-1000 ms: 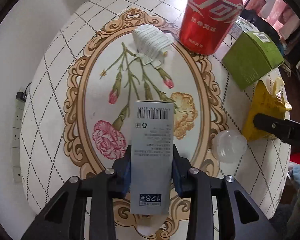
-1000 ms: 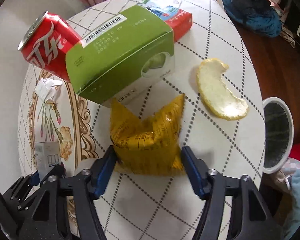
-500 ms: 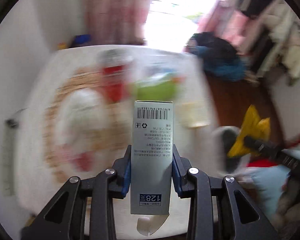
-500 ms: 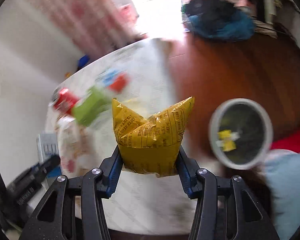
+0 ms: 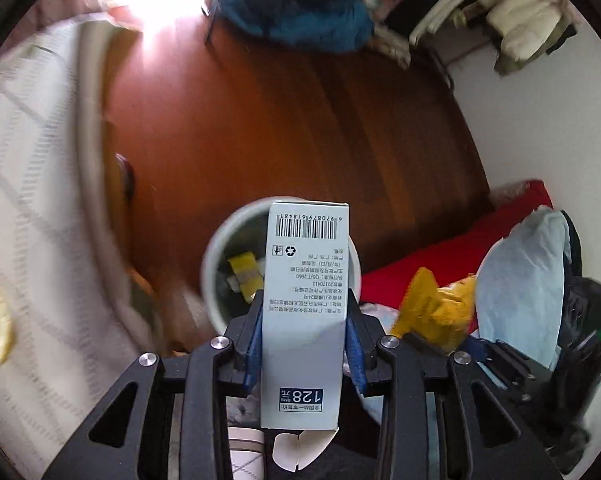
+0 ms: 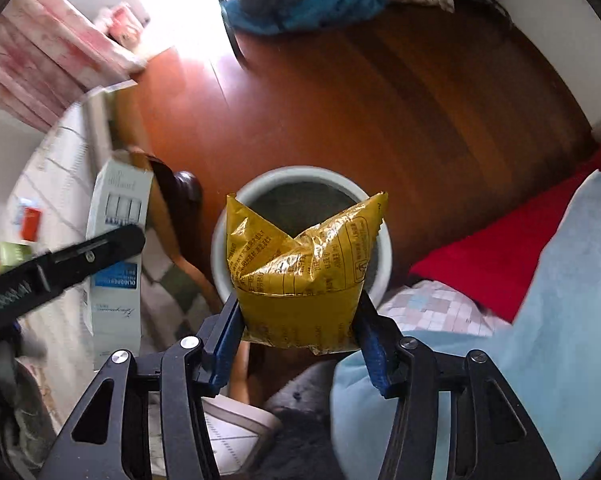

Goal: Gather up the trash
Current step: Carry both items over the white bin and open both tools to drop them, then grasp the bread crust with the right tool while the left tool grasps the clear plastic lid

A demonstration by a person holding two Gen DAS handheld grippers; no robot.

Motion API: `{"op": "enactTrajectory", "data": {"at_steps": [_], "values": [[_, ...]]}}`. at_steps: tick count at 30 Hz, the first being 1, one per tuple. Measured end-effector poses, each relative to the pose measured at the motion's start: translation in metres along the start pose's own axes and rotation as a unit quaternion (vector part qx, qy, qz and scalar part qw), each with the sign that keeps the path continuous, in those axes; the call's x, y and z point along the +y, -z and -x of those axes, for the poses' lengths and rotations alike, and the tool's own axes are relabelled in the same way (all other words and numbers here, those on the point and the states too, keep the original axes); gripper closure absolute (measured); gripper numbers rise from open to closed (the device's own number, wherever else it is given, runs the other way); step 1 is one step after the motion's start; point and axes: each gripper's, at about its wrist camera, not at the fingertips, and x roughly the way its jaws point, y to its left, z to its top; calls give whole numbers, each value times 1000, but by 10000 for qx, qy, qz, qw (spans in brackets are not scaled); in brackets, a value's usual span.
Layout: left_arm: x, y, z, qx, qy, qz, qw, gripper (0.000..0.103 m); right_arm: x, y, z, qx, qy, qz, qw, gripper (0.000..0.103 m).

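One bin (image 5: pixel 214 264) holds, seemingly, yellow scraps (image 5: pixel 244 270).

I see a brown wood floor (image 6: pixel 400 120). A round white bin (image 6: pixel 382 240) stands on it, close to me. Some yellow trash (image 5: pixel 244 270) lies inside the bin. Far off, a blue heap of cloth (image 5: pixel 300 12) sits on the floor.

bin (image 6: pixel 384 248) mouth open below, table edge (image 5: pixel 96 184) left
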Motion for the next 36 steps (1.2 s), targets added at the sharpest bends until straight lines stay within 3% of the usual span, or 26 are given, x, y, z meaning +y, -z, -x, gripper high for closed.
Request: {"op": "enactTrajectory", "data": {"at_steps": [1,3,4,5,11,16,20,23,26,29,34,36], "values": [[-1,-6,-6,50,48,81,9999,70,-8,-5,-9,85,-16,-81,9999,26],[4,-15,-16,100,66,170,9998,53,-13,-9,-14,82,13,-183,9998,10],[2,-16,-17,92,37,174,9998,24,-14,-12,-14,63,21,-225,9997,10],[3,-19,-17,27,1,195,9998,6,-17,-13,-14,44,23,-284,9996,10],[14,-4,-1,-137,-418,228,9988,6,-11,-3,-4,-129,111,-358,9992,9],[33,35,51,-914,-1293,102,9873,6,26,15,29,-522,69,-155,9985,9],[73,88,112,-1647,-2151,204,9624,1,85,33,51,-796,-203,401,9958,9],[115,120,153,-1961,-2465,554,9475,0,147,44,55,-761,-562,930,9912,9],[175,157,188,-2043,-2896,1211,9272,0,209,48,46,-638,-756,1392,9853,9],[233,192,196,-1994,-3007,1944,9121,1,264,47,27,-557,-878,1719,9796,9],[279,212,172,-1592,-2495,2330,9264,3,331,39,-11,-421,-747,2109,9737,10],[281,210,160,-1562,-2423,2268,9303,16,345,37,-24,-404,-598,2231,9721,16]]}}
